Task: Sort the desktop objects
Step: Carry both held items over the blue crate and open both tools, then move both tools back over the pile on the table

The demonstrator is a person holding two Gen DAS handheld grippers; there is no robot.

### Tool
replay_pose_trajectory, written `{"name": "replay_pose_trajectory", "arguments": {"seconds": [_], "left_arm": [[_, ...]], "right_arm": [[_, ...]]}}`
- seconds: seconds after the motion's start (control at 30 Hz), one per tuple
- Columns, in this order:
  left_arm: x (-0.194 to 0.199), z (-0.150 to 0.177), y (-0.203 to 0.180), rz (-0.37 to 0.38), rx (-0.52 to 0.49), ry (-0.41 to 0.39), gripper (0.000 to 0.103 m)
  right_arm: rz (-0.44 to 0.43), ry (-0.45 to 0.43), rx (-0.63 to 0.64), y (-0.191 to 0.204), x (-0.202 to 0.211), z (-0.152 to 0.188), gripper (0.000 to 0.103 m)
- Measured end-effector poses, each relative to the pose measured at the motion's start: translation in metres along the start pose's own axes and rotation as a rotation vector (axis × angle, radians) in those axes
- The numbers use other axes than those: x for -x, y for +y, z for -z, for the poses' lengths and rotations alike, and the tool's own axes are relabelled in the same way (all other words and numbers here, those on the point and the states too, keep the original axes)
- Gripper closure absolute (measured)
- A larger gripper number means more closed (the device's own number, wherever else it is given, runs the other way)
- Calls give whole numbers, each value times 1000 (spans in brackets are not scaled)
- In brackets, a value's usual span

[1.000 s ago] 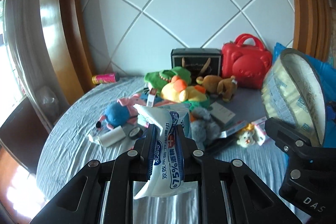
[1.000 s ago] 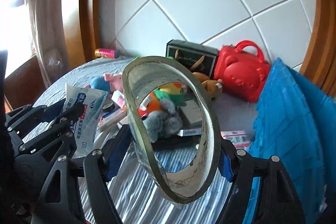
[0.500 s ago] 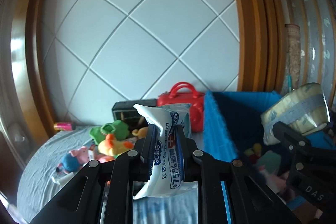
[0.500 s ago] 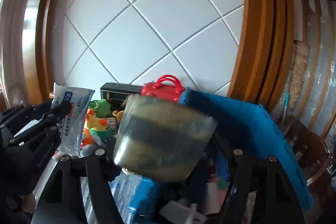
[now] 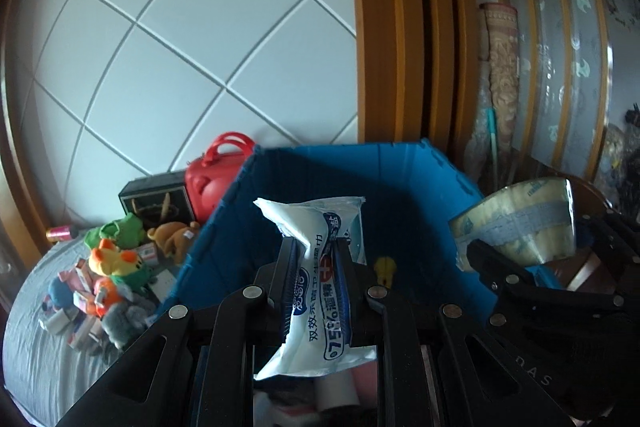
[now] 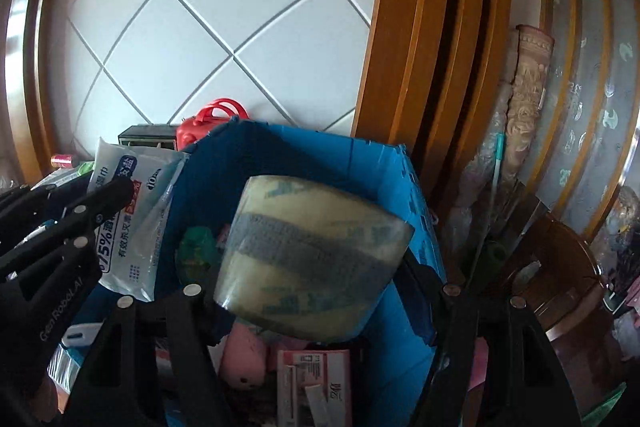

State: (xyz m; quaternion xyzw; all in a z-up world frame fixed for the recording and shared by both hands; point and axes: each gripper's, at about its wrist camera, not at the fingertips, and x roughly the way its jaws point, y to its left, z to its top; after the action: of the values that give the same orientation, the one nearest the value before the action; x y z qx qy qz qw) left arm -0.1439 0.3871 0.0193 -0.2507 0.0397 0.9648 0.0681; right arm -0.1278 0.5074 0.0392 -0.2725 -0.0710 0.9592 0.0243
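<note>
Left hand-held gripper (image 5: pixel 316 267) clamped on a pack of wet wipes (image 5: pixel 320 291), pinched across the middle so both ends stick out, top and bottom. Right hand-held gripper (image 6: pixel 316 291) closed on a wide roll of tape (image 6: pixel 312 259), gripped across its sides with the curved band facing the camera. Both loads held side by side over the open mouth of the blue bin (image 5: pixel 400 187), probably because the bin is where sorted things go: inside already a pink soft toy (image 6: pixel 244 359), a flat printed box (image 6: pixel 312 375), a green item (image 6: pixel 198 251) and a small yellow figure (image 5: pixel 385 265). Wipes toward the left wall of the bin, tape toward the right wall, neither touching the rim as far as can be seen. Left of the bin, on the grey-covered desk (image 5: pixel 32 359), a heap of plush toys (image 5: pixel 116 267) and small boxes, plus a red case (image 5: pixel 208 183) and a dark box (image 5: pixel 156 199) against the tiled wall. Open room mostly straight down into the bin; floor of it partly filled, so a drop likely lands on other things. Tight spots: the near left rim beside the wipes, the two grippers close together, and the wooden frame (image 6: pixel 420 67) just behind the far wall.
</note>
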Motion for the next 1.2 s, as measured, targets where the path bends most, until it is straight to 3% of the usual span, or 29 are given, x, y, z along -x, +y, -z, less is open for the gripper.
{"name": "replay_pose_trajectory", "arguments": {"seconds": [0.17, 0.4, 0.47, 0.57, 0.63, 0.77, 1.0, 1.2], "left_arm": [[-26, 26, -26, 18, 3, 124, 85], [-31, 38, -40, 34, -8, 177, 82], [-31, 39, -41, 24, -13, 175, 62], [-27, 41, -41, 2, -18, 169, 40], [-25, 41, -40, -7, -24, 180, 34], [-21, 40, -38, -22, -41, 217, 33], [-17, 42, -29, -36, -48, 276, 32], [-6, 43, -17, -26, -26, 255, 32]], "right_arm": [[-26, 98, 5, -19, -21, 29, 35], [-56, 198, 22, -32, -45, 56, 35], [-41, 198, 28, -33, -44, 59, 35], [-27, 205, 24, -36, -45, 61, 35], [-24, 219, 22, -40, -46, 62, 34], [-23, 245, 61, -40, -47, 58, 23], [-35, 291, 155, -33, -42, 53, 23], [-41, 306, 191, -26, -34, 55, 23]]}}
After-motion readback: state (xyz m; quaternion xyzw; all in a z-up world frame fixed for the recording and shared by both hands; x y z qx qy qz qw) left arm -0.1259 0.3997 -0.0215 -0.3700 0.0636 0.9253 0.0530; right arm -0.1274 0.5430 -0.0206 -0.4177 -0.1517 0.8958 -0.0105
